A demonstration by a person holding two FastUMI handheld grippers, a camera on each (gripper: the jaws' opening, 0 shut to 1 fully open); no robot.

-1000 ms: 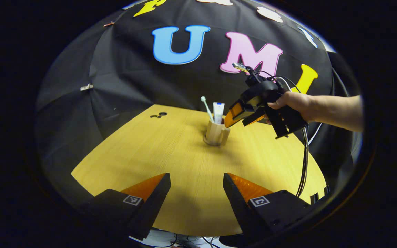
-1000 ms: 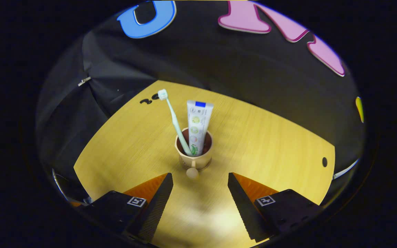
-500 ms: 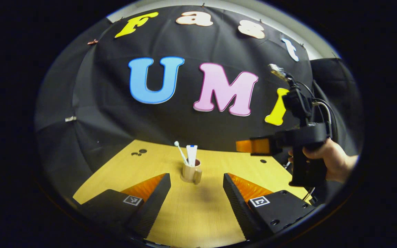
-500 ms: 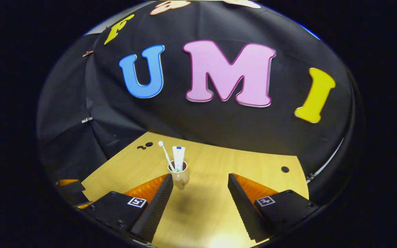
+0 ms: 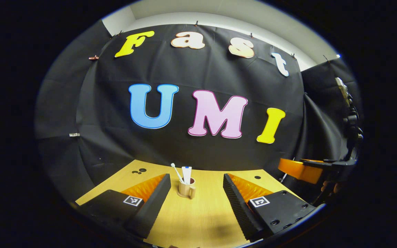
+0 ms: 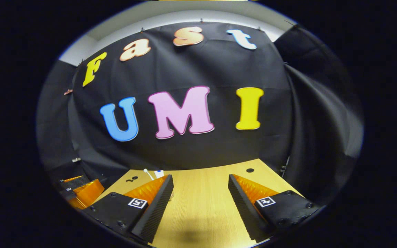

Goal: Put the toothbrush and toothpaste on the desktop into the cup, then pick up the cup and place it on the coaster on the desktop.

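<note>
The cup [image 5: 186,189] stands upright on the wooden desktop [image 5: 202,220], its handle turned toward me and a little to the right. Inside it the toothbrush [image 5: 177,172] leans to the left, bristle head up, and the toothpaste [image 5: 186,172] tube stands just beside it on the right, its flat end with a blue band on top. Any print on the tube is too small for me to read. I cannot make out a coaster under the cup from here.

My left gripper [image 5: 195,203] is spread wide with nothing between its fingers. The cup sits ahead of it, in line with the gap but farther off, clear of both fingertips. Each finger block carries a small square black-and-white marker.

My right gripper [image 6: 200,203] is likewise spread and holds nothing. In the right gripper view the cup is mostly hidden behind the left finger; the toothbrush head [image 6: 146,171] and the tube's top [image 6: 159,173] peek above it, far and to the left.

In the left gripper view the right gripper appears at the far right edge, off the desktop's right side, well apart from the cup.
</note>
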